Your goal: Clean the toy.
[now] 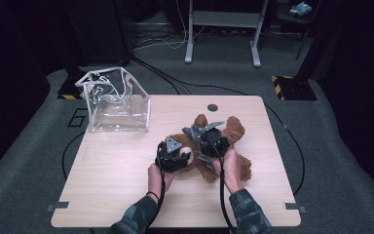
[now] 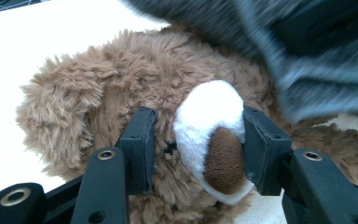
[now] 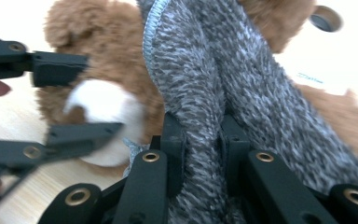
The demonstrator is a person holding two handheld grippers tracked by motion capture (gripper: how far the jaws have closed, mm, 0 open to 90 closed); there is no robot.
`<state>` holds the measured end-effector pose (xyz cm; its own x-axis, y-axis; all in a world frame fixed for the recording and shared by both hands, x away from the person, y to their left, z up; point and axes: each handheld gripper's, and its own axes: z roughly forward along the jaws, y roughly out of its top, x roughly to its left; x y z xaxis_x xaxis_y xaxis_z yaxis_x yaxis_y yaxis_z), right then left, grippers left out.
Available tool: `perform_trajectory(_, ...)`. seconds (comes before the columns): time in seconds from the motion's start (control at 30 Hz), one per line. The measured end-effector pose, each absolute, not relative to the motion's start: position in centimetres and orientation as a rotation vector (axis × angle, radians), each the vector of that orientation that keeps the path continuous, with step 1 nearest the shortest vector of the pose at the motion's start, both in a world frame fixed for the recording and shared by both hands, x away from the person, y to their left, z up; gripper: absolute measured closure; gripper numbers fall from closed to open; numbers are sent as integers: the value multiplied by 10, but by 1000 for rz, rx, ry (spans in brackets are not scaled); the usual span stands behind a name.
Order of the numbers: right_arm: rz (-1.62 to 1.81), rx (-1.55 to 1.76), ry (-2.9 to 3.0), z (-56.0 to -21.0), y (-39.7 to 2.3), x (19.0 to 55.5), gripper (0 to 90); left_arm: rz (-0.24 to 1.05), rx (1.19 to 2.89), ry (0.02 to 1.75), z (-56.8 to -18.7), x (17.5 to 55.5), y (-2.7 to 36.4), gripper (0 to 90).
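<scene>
Brown plush bear (image 1: pixel 226 146): laid on its back right of centre on the wooden table (image 1: pixel 117 180), long axis running diagonally away from the person, white muzzle (image 2: pixel 212 126) clamped between the jaws of the left gripper (image 2: pixel 198 144). Grey knitted cloth (image 3: pixel 223 93), draped along the bear's body, is pinched in a fold by the right gripper (image 3: pixel 201 140), just beside the muzzle. Clear plastic bag (image 1: pixel 118 105) is stood open well apart toward the far left corner, bare tabletop between it and the bear.

A pale rectangular wooden table (image 1: pixel 126 195) is set on grey carpet (image 1: pixel 24 161); a grey metal desk frame (image 1: pixel 222 29) is seen at twelve o'clock.
</scene>
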<state>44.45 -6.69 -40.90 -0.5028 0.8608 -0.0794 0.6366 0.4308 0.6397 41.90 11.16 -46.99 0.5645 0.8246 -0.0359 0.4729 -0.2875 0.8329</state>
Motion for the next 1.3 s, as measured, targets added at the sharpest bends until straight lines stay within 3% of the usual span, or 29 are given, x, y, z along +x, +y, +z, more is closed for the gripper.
perform_trajectory(0.27,775,1437,2141,-403,-123,451,763,518,1937,1049,-470,419,111,508)
perform_trajectory(0.47,696,1497,2089,-414,-143,458,762,518,1938,1050,-469,419,111,508)
perform_trajectory(0.6,743,1485,2078,-406,-139,452,762,516,1936,1052,-470,420,111,508)
perform_trajectory(0.77,888,1338,2197,-385,-93,430,760,519,1935,1053,-470,419,111,508)
perform_trajectory(0.97,798,1201,2326,-406,-41,433,761,520,1936,1055,-470,419,110,508)
perform_trajectory(1.3,829,1330,2251,-409,-81,444,765,518,1940,1049,-469,419,110,507)
